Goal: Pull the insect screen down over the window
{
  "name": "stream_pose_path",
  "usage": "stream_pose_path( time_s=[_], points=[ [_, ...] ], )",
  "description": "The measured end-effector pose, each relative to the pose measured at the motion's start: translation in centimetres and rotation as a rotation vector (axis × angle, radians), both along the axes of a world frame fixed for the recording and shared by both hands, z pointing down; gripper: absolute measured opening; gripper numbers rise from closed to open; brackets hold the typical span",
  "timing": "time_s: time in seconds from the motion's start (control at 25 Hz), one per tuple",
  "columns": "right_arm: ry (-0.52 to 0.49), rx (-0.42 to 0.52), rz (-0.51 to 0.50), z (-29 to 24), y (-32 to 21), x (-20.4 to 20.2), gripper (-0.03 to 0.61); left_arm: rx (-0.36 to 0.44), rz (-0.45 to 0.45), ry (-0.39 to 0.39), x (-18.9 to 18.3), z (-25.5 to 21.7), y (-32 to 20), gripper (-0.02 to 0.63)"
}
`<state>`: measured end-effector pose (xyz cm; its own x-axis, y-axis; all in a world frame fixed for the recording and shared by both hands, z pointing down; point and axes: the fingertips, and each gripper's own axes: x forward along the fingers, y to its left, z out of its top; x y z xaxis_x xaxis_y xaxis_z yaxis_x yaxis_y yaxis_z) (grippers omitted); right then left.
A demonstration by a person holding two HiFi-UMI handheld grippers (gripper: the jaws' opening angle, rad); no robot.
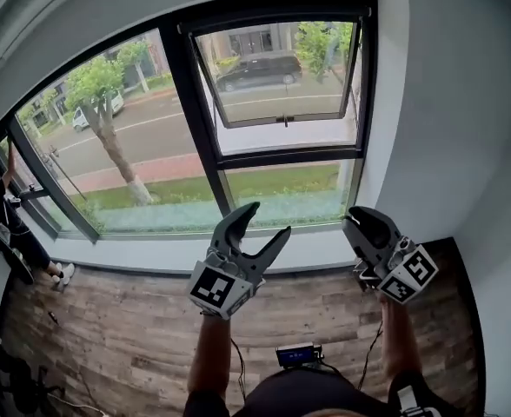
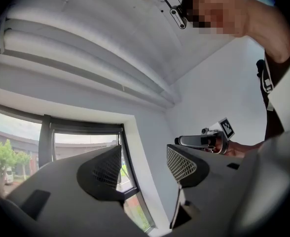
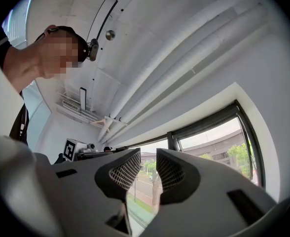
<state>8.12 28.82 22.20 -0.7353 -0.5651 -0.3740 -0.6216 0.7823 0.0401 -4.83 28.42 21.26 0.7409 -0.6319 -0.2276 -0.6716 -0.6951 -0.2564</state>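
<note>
The dark-framed window (image 1: 205, 129) fills the wall ahead. Its upper right sash (image 1: 283, 122) is tilted outward, with a small handle on its lower rail. A dark bar (image 1: 273, 14) runs along the top of that section; I cannot make out any screen mesh. My left gripper (image 1: 267, 220) (image 2: 144, 154) is raised before the lower right pane, open and empty. My right gripper (image 1: 364, 217) (image 3: 148, 157) is near the window's right edge, its jaws a narrow gap apart with nothing between them. Neither gripper touches the window.
A white sill (image 1: 151, 252) runs under the window above a wood-plank floor (image 1: 125, 320). A white wall (image 1: 447, 120) closes the right side. A person (image 1: 3, 224) stands at the far left by the glass. A small device (image 1: 296, 354) with cables hangs at my waist.
</note>
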Motion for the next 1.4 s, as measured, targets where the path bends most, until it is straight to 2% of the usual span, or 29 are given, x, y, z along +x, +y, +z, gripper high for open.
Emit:
stream_pose_path(
  time_s=[0.08,0.2,0.36,0.48,0.68,0.92,1.04,1.16,1.28,1.4],
  points=[
    [0.008,0.011,-0.011,-1.5,-1.8,0.6,0.081,-0.005,-0.019,-0.021,0.6,-1.1,-1.1,0.29],
    [0.018,0.009,-0.026,-3.5,-2.2,0.9,0.081,-0.054,-0.066,-0.064,0.6,-1.8,-1.2,0.29],
    [0.014,0.056,-0.04,-5.3,-3.4,1.7,0.081,-0.001,-0.089,-0.108,1.3,-3.3,-2.5,0.29],
    [0.016,0.05,-0.014,-4.2,-7.3,3.5,0.081,0.057,-0.042,-0.117,3.6,-3.0,-6.4,0.29],
    [0.064,-0.036,0.04,-1.8,-15.8,2.1,0.081,0.018,0.017,-0.1,2.2,-1.1,-14.9,0.29],
    [0.088,-0.004,0.119,-2.0,-16.7,1.6,0.081,0.114,0.088,-0.095,2.2,-2.0,-16.5,0.29],
    [0.102,-0.022,0.154,-1.0,-21.2,1.2,0.081,0.109,0.122,-0.066,2.0,-1.6,-21.3,0.29],
    [0.143,-0.049,0.189,0.1,-26.8,0.2,0.081,0.114,0.135,-0.076,1.0,-0.8,-27.1,0.29],
    [0.189,-0.078,0.218,1.7,-28.4,-0.9,0.081,0.116,0.123,-0.157,-0.4,0.8,-29.2,0.29],
    [0.245,-0.085,0.221,1.7,-28.7,-2.3,0.081,0.089,0.111,-0.128,-1.9,0.3,-29.8,0.29]
  ],
)
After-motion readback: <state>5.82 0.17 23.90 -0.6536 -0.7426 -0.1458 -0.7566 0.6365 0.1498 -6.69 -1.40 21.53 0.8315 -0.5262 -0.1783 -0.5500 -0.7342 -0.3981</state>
